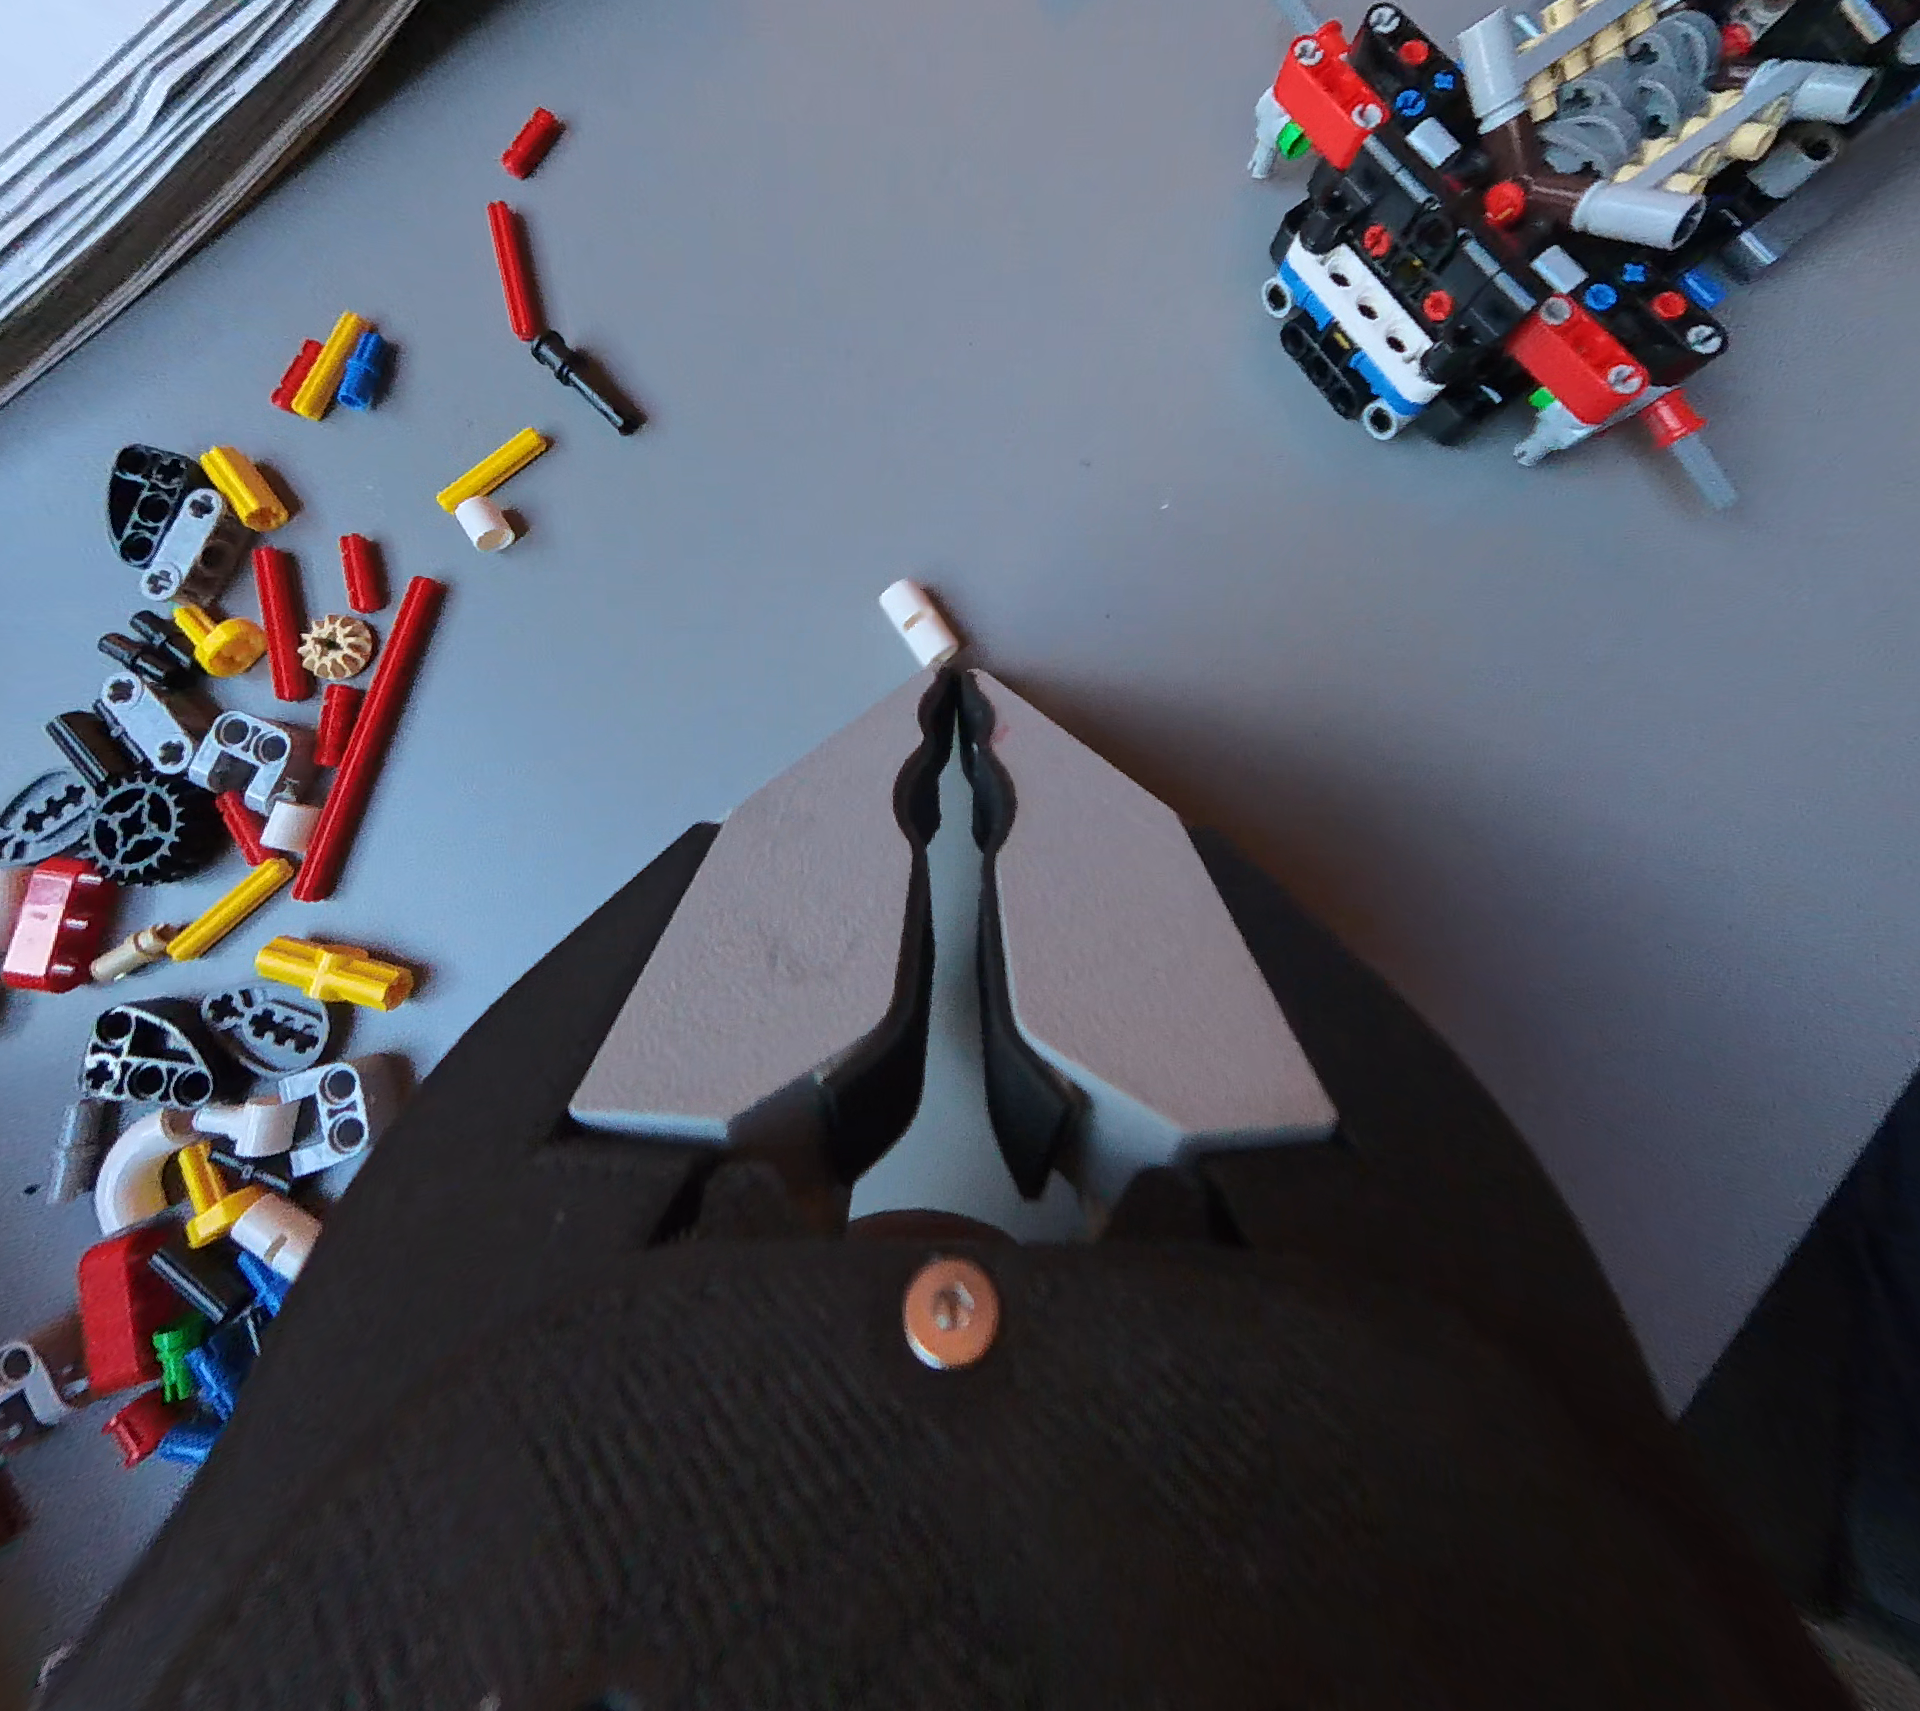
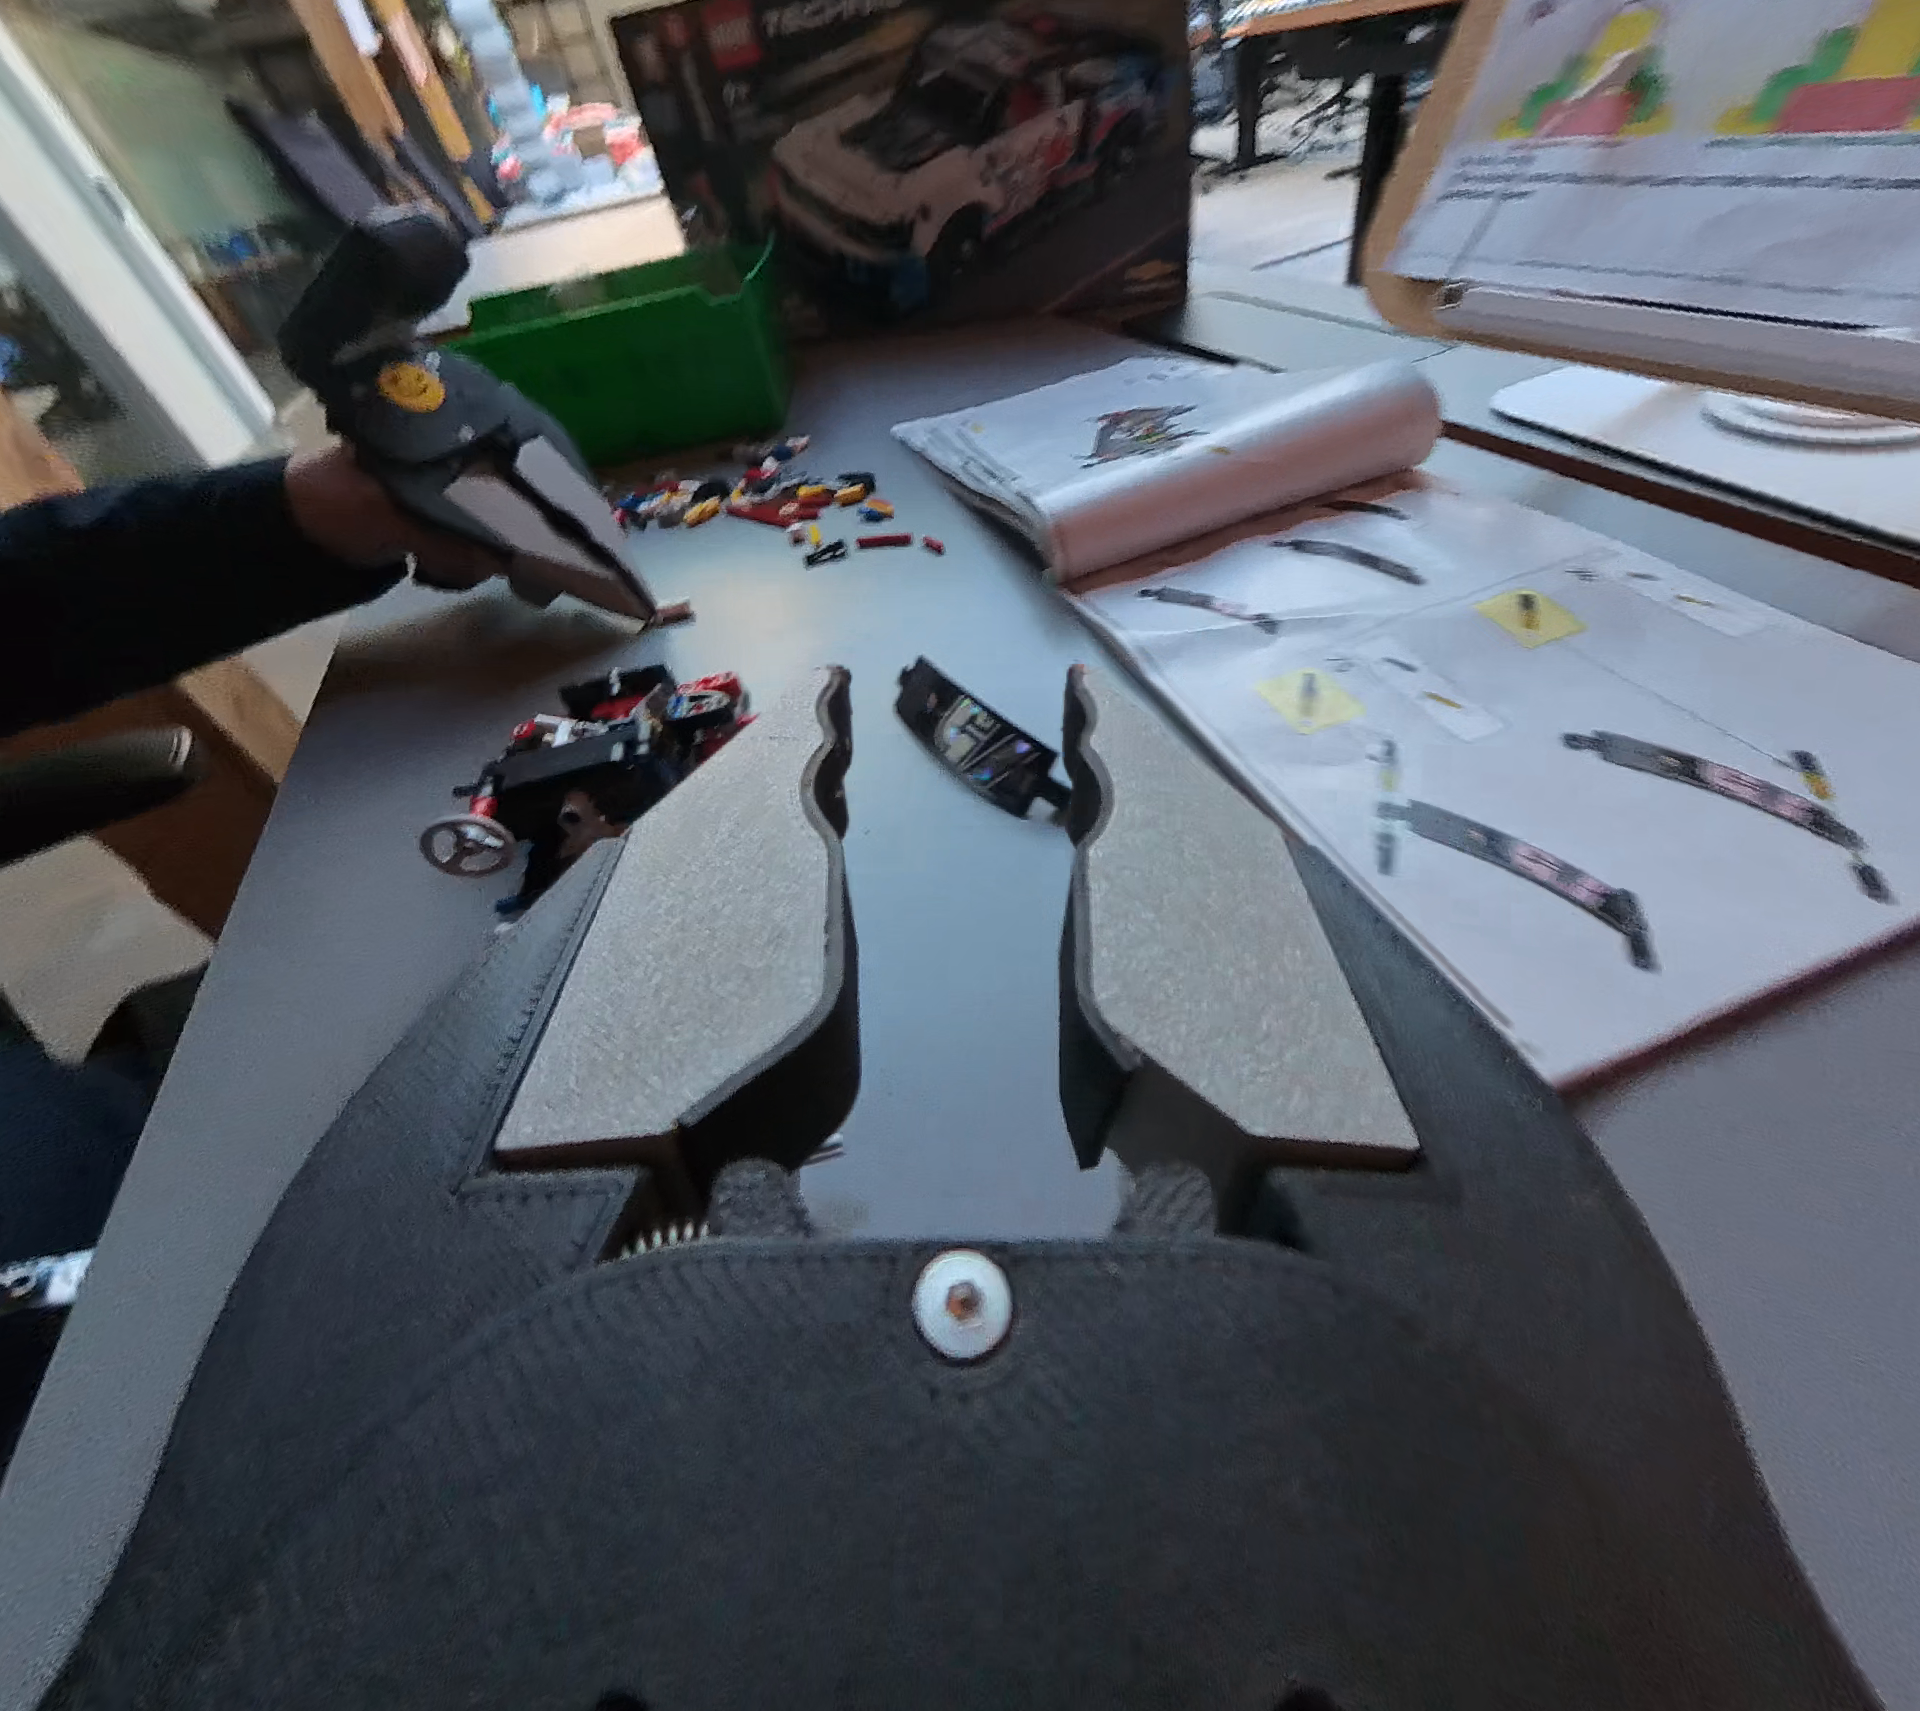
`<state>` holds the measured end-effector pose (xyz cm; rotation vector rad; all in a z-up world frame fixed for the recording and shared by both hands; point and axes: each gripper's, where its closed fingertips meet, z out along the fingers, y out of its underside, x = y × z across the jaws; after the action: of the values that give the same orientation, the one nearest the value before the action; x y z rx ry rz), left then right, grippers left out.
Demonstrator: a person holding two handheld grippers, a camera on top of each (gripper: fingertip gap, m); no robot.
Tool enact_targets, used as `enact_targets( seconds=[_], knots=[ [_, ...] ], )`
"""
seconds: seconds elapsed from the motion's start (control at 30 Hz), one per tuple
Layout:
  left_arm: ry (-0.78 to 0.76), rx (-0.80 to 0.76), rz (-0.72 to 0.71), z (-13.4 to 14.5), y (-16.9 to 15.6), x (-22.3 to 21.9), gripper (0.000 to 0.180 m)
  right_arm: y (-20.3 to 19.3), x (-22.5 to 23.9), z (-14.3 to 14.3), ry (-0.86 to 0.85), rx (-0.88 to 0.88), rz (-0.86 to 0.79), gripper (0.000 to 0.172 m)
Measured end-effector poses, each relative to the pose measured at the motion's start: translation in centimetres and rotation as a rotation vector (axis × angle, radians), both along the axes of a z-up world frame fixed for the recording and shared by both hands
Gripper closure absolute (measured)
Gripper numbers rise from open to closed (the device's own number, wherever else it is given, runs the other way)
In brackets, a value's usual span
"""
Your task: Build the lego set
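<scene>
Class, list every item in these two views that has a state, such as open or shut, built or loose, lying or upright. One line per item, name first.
Left hand-held gripper: shut, tips beside the white tube, holding nothing.
Right hand-held gripper: open, empty, above the table.
Small white plastic tube: lying loose.
Curved black plastic panel: lying flat.
Black-and-red brick-built chassis: partly assembled.
Paper instruction booklet: open.
Green plastic bin: open-topped.
Dark cardboard box: upright.

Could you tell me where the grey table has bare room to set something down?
The widest bare patch of table lies between the loose parts pile and the part-built model, ahead of the white connector at the shut left tool. It is crowded around the pile and by the open booklet.
</scene>
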<state>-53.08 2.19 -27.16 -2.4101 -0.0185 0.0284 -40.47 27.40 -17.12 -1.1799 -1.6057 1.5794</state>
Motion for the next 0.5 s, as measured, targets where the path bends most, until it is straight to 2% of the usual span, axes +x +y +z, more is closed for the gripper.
enact_targets(
  seconds=[0.07,0.13,0.23,0.33,0.37,0.4,0.5],
  knots=[
    [-0.005,-0.011,0.027,0.0,-0.1,-0.2,0.177,-1.7,-0.4,-0.8,-0.024,0.074,0.027,0.134],
    [-0.008,-0.030,0.045,0.1,-0.3,-0.2,0.155,-2.8,-0.6,-1.7,-0.049,0.140,0.035,0.134],
    [-0.055,-0.013,0.065,0.7,0.3,0.8,0.141,-3.3,-0.8,-2.7,-0.083,0.176,0.042,0.136],
    [-0.103,-0.009,0.120,0.4,1.7,1.4,0.146,-3.0,-0.7,-2.7,-0.084,0.156,0.036,0.137],
    [-0.087,-0.013,0.142,0.0,2.1,1.1,0.156,-2.8,-0.7,-2.6,-0.081,0.141,0.033,0.138],
    [-0.051,-0.011,0.156,-0.1,2.3,0.7,0.173,-2.6,-0.6,-2.5,-0.078,0.127,0.030,0.138],
    [-0.005,-0.014,0.144,-0.1,2.5,0.4,0.175,-1.7,-0.2,-2.3,-0.073,0.102,0.012,0.139]
  ],
)
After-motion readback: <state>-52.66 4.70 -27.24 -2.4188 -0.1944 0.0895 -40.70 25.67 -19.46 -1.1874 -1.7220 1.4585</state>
